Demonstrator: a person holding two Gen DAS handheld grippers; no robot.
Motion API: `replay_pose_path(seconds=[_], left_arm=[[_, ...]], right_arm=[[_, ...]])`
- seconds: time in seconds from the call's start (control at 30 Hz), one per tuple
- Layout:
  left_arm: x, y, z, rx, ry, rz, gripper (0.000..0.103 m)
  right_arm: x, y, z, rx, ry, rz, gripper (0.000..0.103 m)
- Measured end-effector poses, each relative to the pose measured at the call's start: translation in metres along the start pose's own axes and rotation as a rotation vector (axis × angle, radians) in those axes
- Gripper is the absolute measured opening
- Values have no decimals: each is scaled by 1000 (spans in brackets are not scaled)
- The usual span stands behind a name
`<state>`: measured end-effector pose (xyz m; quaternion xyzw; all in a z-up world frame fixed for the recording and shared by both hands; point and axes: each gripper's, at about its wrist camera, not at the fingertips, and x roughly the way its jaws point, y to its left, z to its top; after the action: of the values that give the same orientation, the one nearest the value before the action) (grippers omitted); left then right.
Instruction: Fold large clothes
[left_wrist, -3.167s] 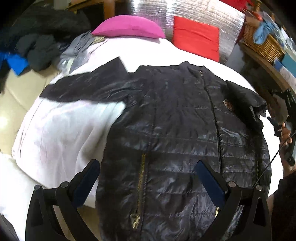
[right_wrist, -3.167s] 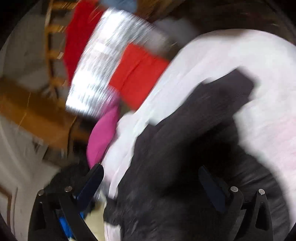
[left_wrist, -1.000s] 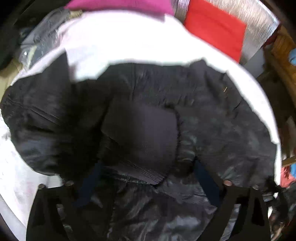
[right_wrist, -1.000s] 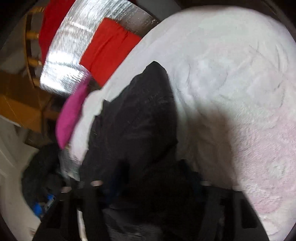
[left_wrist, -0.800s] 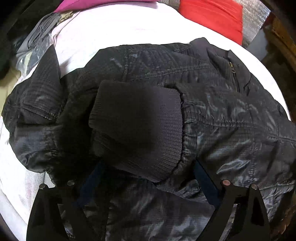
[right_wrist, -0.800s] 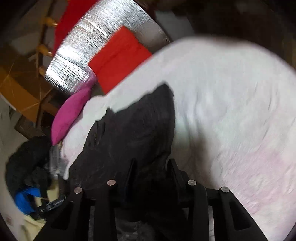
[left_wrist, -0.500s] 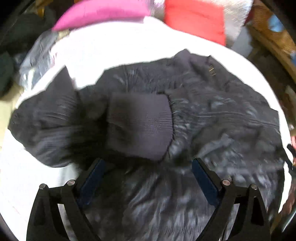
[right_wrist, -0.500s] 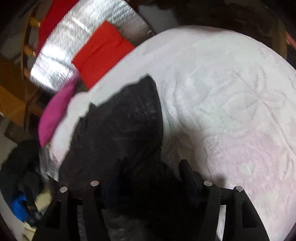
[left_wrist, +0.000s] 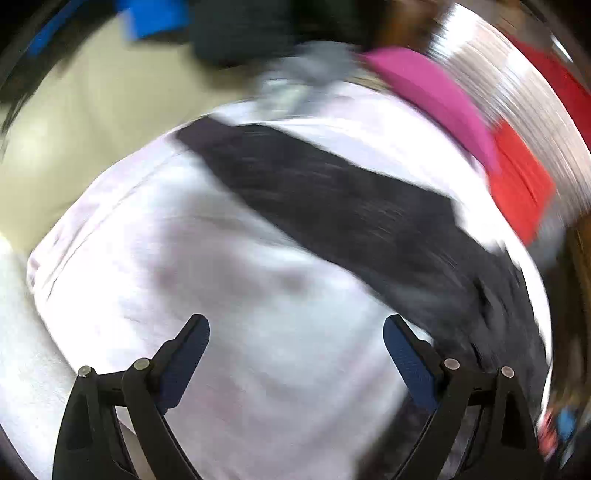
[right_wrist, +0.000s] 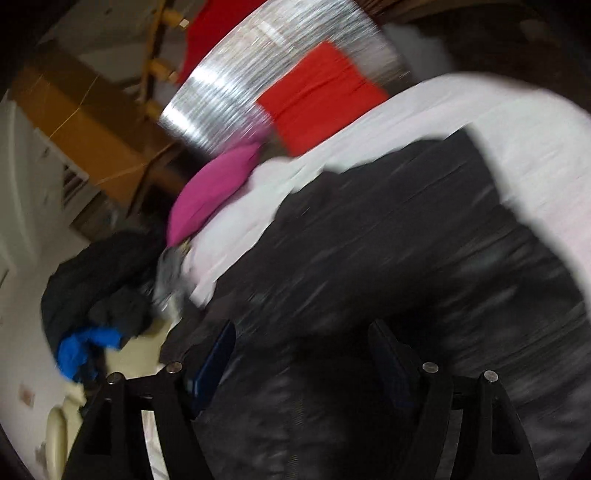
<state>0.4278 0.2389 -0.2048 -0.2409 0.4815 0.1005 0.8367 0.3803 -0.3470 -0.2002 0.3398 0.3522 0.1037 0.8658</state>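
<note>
A black quilted jacket (left_wrist: 354, 206) lies on a white bed cover (left_wrist: 221, 280); both views are motion-blurred. In the left wrist view it runs as a dark band from upper left to lower right. My left gripper (left_wrist: 295, 343) is open above bare white cover, with the jacket just beyond its right finger. In the right wrist view the jacket (right_wrist: 424, 258) fills the middle and right. My right gripper (right_wrist: 301, 347) hangs over it with its jaws opening; no cloth is pinched between the pads.
A pink pillow (left_wrist: 432, 92) and a red cushion (left_wrist: 517, 181) lean on a silver padded panel (right_wrist: 266, 85) at the bed's head. A heap of dark and blue clothes (right_wrist: 96, 295) lies beside the bed on a cream surface (left_wrist: 85, 122).
My left gripper let go of the folded sleeve cuff and swung left over bare cover. My right gripper opened off the jacket cloth and pulled back.
</note>
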Motion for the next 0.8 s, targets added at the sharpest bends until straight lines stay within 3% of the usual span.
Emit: replay_pose_path(seconds=[0.1,0.17,0.27,0.43,0.57,0.63,0.7,0.73,0.8], left_arm=[[16,48,30,-128,8,23,94],[28,64,49,-174,12,32,80],[56,67,76,-218,44,24,69],[87,61,107,-297,42,-33,69],[120,55,121,-310,73,-30,69],[125,51,123,-304,35,-23,69],[128,44,127,-271,1,-47,55],[131,42,129,-263,-1,-34,38],[133,36,129,-234,-16,14,25]], right_arm=[[26,18,-17,-26,54,27,78],[34,20,-25,-37,85,33,78],[46,23,-36,-65,115,22,78],[51,12,-36,-52,121,-2,78],[43,6,-32,-58,102,-16,78],[39,4,-30,-65,90,-25,78],[36,0,-28,-60,86,-25,78],[34,-2,-27,-57,83,-26,78],[30,-6,-26,-49,75,-29,78]])
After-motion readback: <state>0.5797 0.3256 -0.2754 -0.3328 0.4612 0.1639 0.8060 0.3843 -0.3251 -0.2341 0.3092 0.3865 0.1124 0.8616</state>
